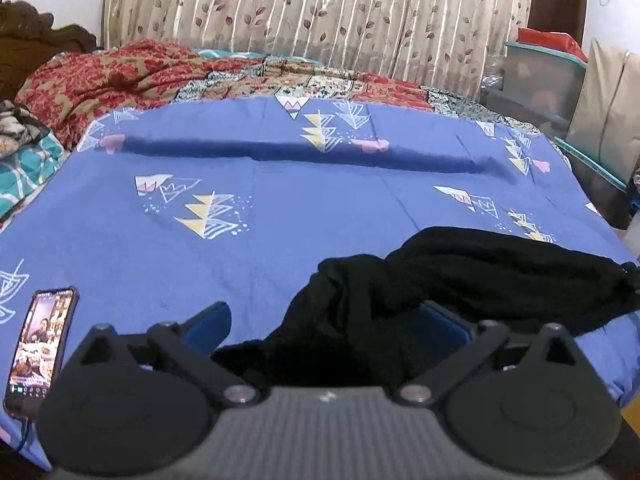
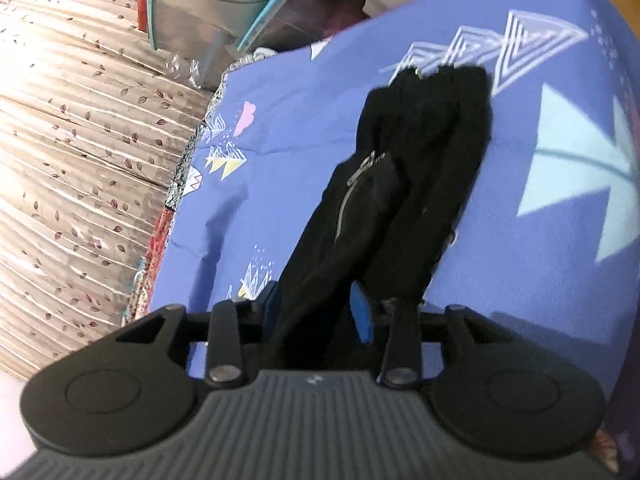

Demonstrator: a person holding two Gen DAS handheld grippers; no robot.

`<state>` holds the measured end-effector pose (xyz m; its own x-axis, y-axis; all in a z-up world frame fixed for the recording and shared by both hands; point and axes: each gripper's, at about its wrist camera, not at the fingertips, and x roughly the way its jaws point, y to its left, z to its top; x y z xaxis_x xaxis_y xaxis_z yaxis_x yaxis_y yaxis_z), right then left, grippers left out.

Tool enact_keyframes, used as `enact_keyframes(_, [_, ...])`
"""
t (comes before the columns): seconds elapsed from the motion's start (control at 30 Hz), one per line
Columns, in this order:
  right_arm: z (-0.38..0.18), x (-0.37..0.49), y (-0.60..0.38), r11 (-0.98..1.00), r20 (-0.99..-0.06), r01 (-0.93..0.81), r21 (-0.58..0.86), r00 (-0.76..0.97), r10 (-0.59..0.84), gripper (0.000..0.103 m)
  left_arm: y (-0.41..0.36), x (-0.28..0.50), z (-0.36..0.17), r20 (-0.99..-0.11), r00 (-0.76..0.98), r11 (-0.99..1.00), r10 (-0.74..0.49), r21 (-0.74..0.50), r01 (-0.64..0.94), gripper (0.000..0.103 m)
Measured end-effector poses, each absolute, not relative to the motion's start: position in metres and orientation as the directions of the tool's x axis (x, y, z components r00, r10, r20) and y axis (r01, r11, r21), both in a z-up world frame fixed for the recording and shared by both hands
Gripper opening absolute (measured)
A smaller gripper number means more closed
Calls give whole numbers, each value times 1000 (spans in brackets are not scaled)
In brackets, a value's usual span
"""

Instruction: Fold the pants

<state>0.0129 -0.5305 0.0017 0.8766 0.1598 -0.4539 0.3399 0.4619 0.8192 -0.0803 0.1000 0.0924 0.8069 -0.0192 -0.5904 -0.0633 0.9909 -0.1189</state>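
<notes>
— Pants [image 1: 460, 280], black ones, lie bunched on the blue bedsheet [image 1: 280, 208] near its front edge, well clear of the red patterned quilt [image 1: 120, 76] heaped at the sheet's far side.

— And the left gripper [image 1: 324, 320]?

— Its jaws stand spread wide; black cloth lies between them, but the blue pads [image 1: 210, 324] do not press on it. A phone [image 1: 40, 344] with a lit screen lies on the sheet, left of the pants.

— The right gripper [image 2: 316, 304]?

— Jaws about half apart, with a fold of the pants running up between them (the cloth hides part of both pads, so whether they pinch it cannot be told). A zipper [image 2: 352, 188] shows on the pants, which stretch away across the sheet toward a leaf-print curtain [image 2: 80, 140] beyond the sheet's edge.
</notes>
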Motion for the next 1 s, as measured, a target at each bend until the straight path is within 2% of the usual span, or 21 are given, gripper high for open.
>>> enact_keyframes(0.07, [0, 22, -525, 469, -460, 334, 817, 869, 182, 52, 97, -79, 91, -590, 807, 992, -21, -110, -55, 92])
enact_keyframes(0.13, [-1, 33, -518, 484, -472, 334, 809, 860, 196, 53, 94, -76, 89, -600, 799, 994, -34, -105, -36, 76])
enact_keyframes(0.17, [-2, 39, -515, 493, -479, 335, 803, 855, 199, 53, 91, -72, 86, -615, 787, 995, -44, -98, -21, 58])
enact_keyframes(0.2, [-4, 47, -512, 506, -490, 336, 794, 848, 205, 48, 89, -68, 83, -634, 772, 996, -46, -87, -12, 36])
enact_keyframes(0.23, [-6, 54, -508, 518, -503, 339, 786, 837, 216, 36, 86, -64, 79, -652, 758, 997, -37, -71, -11, 25])
enact_keyframes(0.27, [-7, 61, -505, 526, -514, 339, 780, 827, 229, 7, 86, -61, 77, -661, 750, 998, -21, -54, -21, 16])
enact_keyframes(0.33, [5, 64, -503, 538, -496, 325, 778, 843, 208, 8, 89, -60, 86, -633, 773, 998, 34, -19, -59, 13])
enact_keyframes(0.47, [59, 51, -517, 525, -320, 187, 830, 931, 176, 7, 118, -62, 136, -505, 853, 990, 131, 19, -140, 13])
enact_keyframes(0.63, [136, 56, -518, 605, -155, 13, 796, 971, 183, 7, 149, -29, 194, -380, 909, 985, 172, 43, -169, 13])
enact_keyframes(0.77, [164, 101, -497, 680, -176, -13, 733, 962, 208, 7, 154, 31, 196, -373, 907, 980, 197, 94, -175, 13])
enact_keyframes(1.0, [132, 228, -469, 759, -320, 90, 645, 934, 161, 7, 165, 152, 133, -506, 829, 971, 238, 112, -210, 13])
